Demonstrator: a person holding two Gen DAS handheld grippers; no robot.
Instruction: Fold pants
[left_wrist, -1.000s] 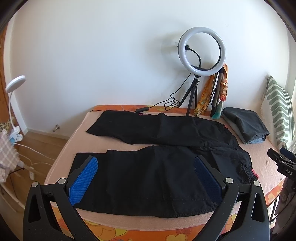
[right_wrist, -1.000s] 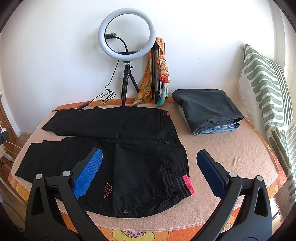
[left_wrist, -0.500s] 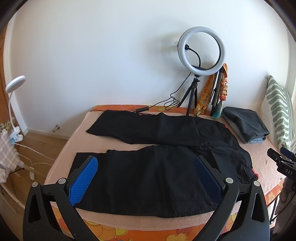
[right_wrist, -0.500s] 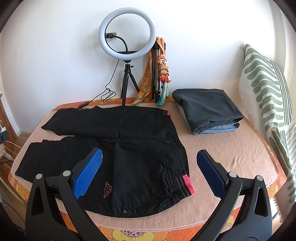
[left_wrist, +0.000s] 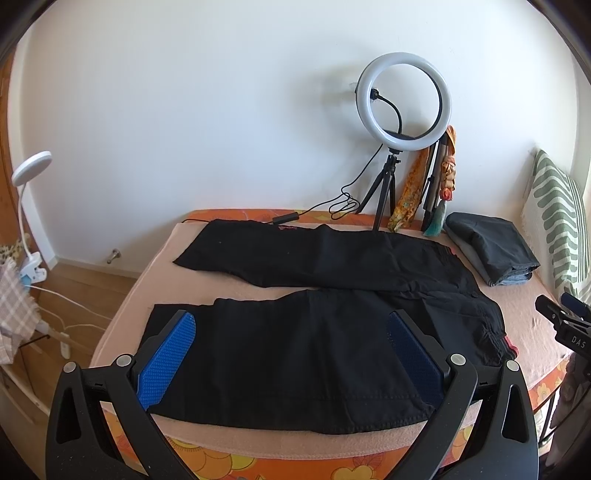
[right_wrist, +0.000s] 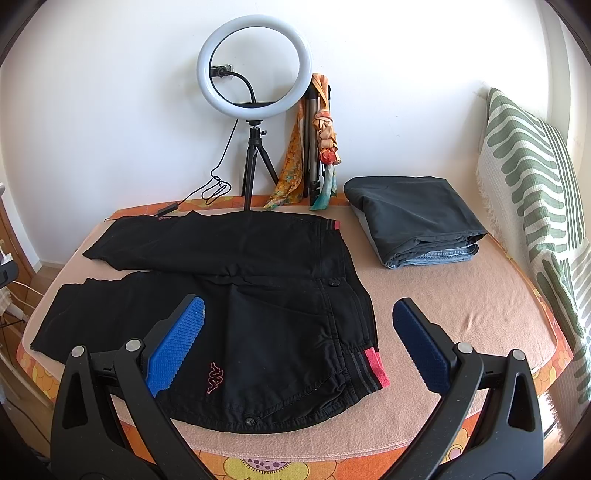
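Black pants lie flat and unfolded on a pink blanket, legs spread apart toward the left, waistband with a red patch at the right. My left gripper is open and empty, held above the near leg. My right gripper is open and empty, held above the waist and hip part of the pants. The tip of the right gripper shows at the right edge of the left wrist view.
A stack of folded dark clothes lies at the back right. A ring light on a tripod and a cable stand at the back by the wall. A green striped pillow leans at the right. The bed's front edge is close below.
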